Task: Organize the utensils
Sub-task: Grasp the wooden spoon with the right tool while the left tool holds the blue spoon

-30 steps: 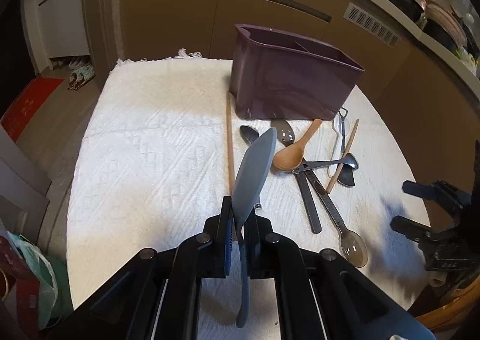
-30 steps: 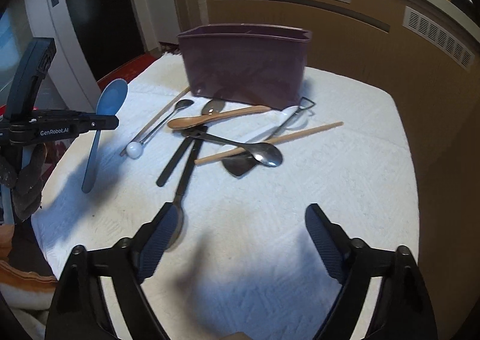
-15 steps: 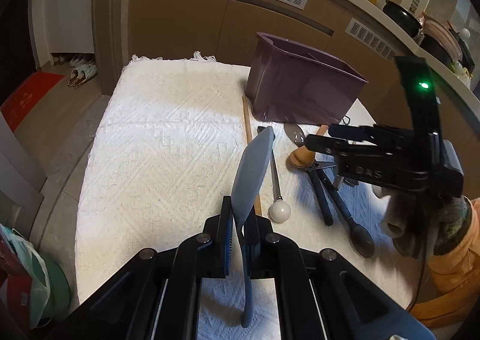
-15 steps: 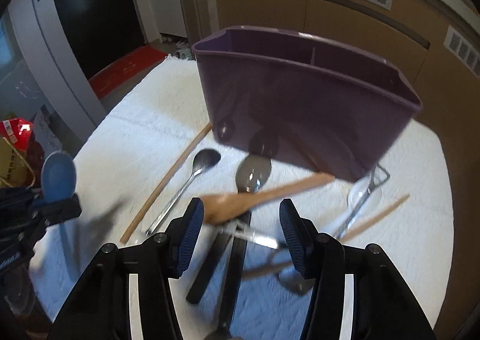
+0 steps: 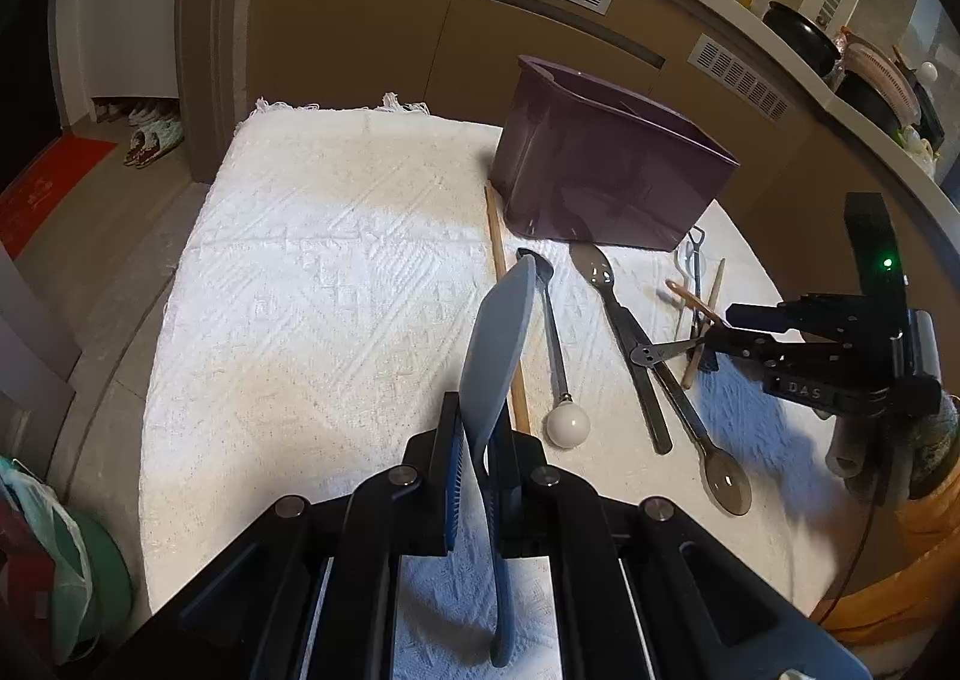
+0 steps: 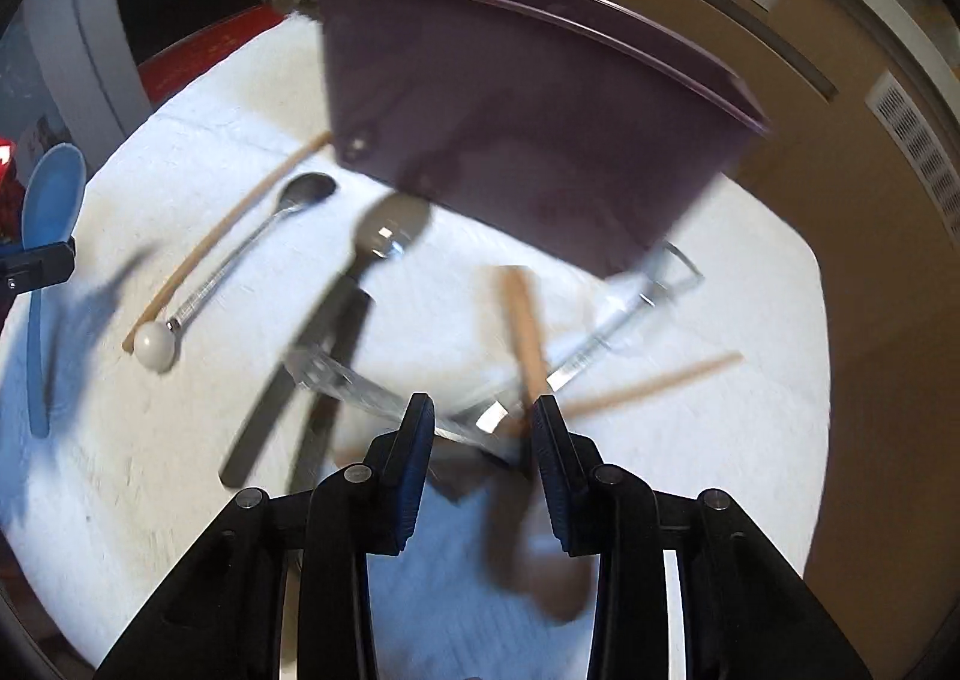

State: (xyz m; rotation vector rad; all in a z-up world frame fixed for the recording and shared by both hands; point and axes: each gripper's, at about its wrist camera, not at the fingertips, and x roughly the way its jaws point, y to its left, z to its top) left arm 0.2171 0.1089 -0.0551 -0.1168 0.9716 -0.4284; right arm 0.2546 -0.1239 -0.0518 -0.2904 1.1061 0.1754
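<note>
The left gripper pointed steeply downward, its jaws clamped tight on the thin blue handle that ran between its pads. The right gripper also tipped steeply down; its jaws had just been closing and stood partly apart, a blurred wooden handle lying against the inner face of its right finger, the left finger clear of it. A gloved hand carried it.

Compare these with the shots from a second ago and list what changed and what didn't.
The right gripper moved from the near cloth edge into the utensil pile, its fingers closing around the wooden spoon, whose handle swung towards the bin. The left gripper stayed shut on the blue spatula; other utensils lay put.
</note>
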